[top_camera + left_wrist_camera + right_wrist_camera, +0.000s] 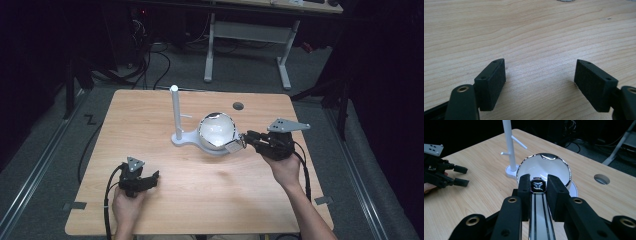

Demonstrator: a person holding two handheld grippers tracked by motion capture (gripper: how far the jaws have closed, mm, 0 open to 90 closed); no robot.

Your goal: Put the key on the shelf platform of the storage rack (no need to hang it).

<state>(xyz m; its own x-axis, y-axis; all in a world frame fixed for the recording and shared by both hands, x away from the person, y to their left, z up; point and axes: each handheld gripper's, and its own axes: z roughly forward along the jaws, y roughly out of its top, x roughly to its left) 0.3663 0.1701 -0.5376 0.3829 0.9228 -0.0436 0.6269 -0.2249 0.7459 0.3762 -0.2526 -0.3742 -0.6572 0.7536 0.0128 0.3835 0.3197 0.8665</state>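
In the high view, a white bowl (217, 131) with a shiny rim was seen tilted on its side near the middle of the wooden counter (150, 115), its mouth turned up and toward the camera, and nothing could be made out inside it. It rested on the flat white base of a stand (176, 116), whose upright white post with a short side peg rose just to the left of the bowl. The right tongs (243, 139) were held by the person's right hand (286, 167) at the bowl's right edge, their tips against a small silvery piece at the rim. The left tongs (154, 175) lay low on the counter at the near left, well apart from the bowl, gripped by the left hand (127, 206). In the left gripper view, the left tongs (540, 75) were spread wide, nothing was held between the two black jaws, and bare wood grain was shown in the gap. In the right gripper view, the right tongs (537, 188) were closed tightly on a flat silvery handle (539, 217) with dark stripes and a dark emblem at its far end, which ran back between the jaws toward the camera. The handle met the near rim of the bowl (544, 167), whose white interior was seen empty. The stand (509, 147) stood just behind and left of the bowl, and the left tongs (461, 175) were seen open at the far left.
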